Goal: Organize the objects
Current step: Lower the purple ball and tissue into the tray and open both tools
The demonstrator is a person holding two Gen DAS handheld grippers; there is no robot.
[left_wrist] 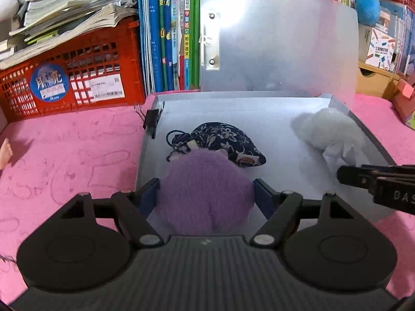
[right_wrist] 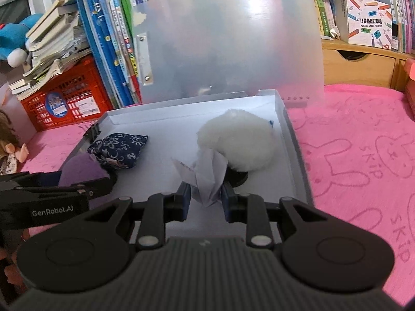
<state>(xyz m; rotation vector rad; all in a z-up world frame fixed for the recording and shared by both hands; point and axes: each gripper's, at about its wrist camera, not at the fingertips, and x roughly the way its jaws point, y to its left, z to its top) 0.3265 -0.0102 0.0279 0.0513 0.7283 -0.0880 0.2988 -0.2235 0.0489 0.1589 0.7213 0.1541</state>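
An open grey box (left_wrist: 259,108) (right_wrist: 290,134) lies on the pink cloth, its translucent lid standing up behind. My left gripper (left_wrist: 206,194) is shut on a purple fluffy ball (left_wrist: 205,191), held over the box's near left part. Just beyond it lies a dark blue floral pouch (left_wrist: 223,140) (right_wrist: 118,147). My right gripper (right_wrist: 206,197) is shut on a white paper tag (right_wrist: 205,178) joined to a white fluffy ball (right_wrist: 238,142) (left_wrist: 329,129) that rests in the box's right side. The left gripper (right_wrist: 85,181) and the purple ball (right_wrist: 80,171) show at the left of the right wrist view.
A red crate (left_wrist: 70,77) under stacked books stands at the back left, next to upright books (left_wrist: 166,31). A black binder clip (left_wrist: 151,121) is clipped on the box's left wall. Wooden drawers (right_wrist: 358,62) sit at the back right. A doll (right_wrist: 10,142) lies at the far left.
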